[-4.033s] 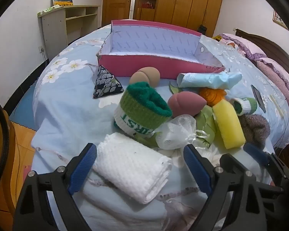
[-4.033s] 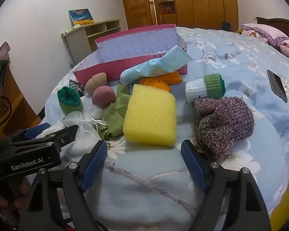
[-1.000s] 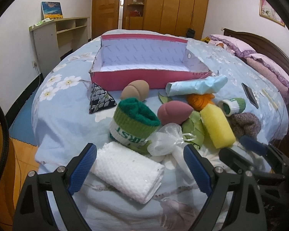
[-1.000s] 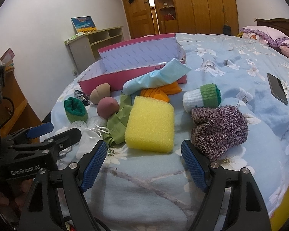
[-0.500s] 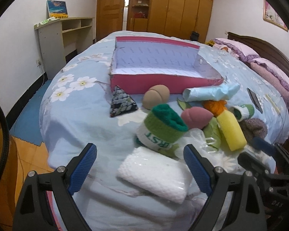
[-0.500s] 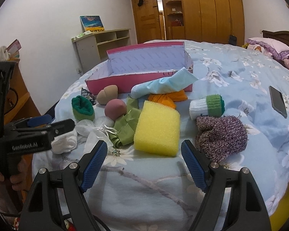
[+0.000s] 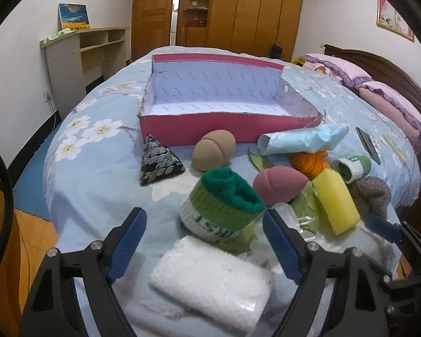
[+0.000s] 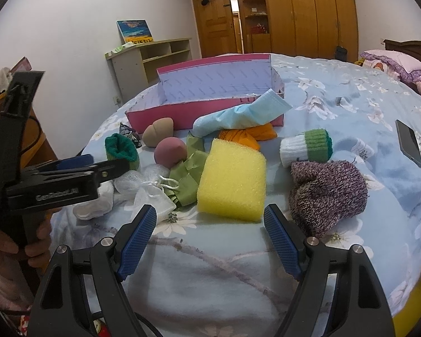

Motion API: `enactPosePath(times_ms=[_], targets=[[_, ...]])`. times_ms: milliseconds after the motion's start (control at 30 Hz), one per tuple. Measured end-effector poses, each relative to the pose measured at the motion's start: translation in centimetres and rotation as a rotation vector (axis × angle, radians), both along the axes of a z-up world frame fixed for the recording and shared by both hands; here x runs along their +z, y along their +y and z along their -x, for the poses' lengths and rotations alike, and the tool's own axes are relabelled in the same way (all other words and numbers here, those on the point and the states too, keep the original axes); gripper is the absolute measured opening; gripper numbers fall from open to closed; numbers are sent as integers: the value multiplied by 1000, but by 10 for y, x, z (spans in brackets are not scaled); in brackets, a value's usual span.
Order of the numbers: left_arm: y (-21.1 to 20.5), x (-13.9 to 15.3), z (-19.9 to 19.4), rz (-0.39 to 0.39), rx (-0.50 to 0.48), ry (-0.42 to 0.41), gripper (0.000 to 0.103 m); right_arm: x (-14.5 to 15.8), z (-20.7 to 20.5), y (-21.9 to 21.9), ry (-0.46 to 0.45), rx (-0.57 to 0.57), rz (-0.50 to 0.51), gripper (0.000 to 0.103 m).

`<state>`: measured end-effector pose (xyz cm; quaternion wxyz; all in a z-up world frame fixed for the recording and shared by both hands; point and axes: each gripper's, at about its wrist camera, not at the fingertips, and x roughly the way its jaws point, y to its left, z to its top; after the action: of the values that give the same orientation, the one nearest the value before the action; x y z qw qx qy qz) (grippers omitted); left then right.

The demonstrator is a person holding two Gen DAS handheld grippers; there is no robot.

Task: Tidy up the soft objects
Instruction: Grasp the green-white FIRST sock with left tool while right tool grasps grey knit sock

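The white folded towel [image 7: 210,280] lies nearest the left tool [image 7: 205,241], in front of the pink box [image 7: 227,129]; jaws closing, towel between them, untouched. Soft, light: pinch mid-fold. Right tool [image 8: 210,238] gapes empty.

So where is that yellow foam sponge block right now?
In the right wrist view the yellow foam sponge block lies on the bed mid-frame, between the crumpled green fabric and the purple knitted hat.
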<state>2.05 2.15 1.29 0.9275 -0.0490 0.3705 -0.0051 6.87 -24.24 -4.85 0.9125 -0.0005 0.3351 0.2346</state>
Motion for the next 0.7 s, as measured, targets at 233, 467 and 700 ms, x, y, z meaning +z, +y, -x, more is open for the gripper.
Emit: enactPosePath(times_ms=[233, 467, 700], targets=[[2, -12, -19, 34, -33, 38, 73, -2, -1, 0, 10, 3, -5, 81], [4, -17, -24, 70, -58, 45, 52, -4, 0, 2, 19, 10, -5, 81], [7, -13, -16, 83, -48, 22, 44, -5, -1, 2, 21, 11, -6, 81]])
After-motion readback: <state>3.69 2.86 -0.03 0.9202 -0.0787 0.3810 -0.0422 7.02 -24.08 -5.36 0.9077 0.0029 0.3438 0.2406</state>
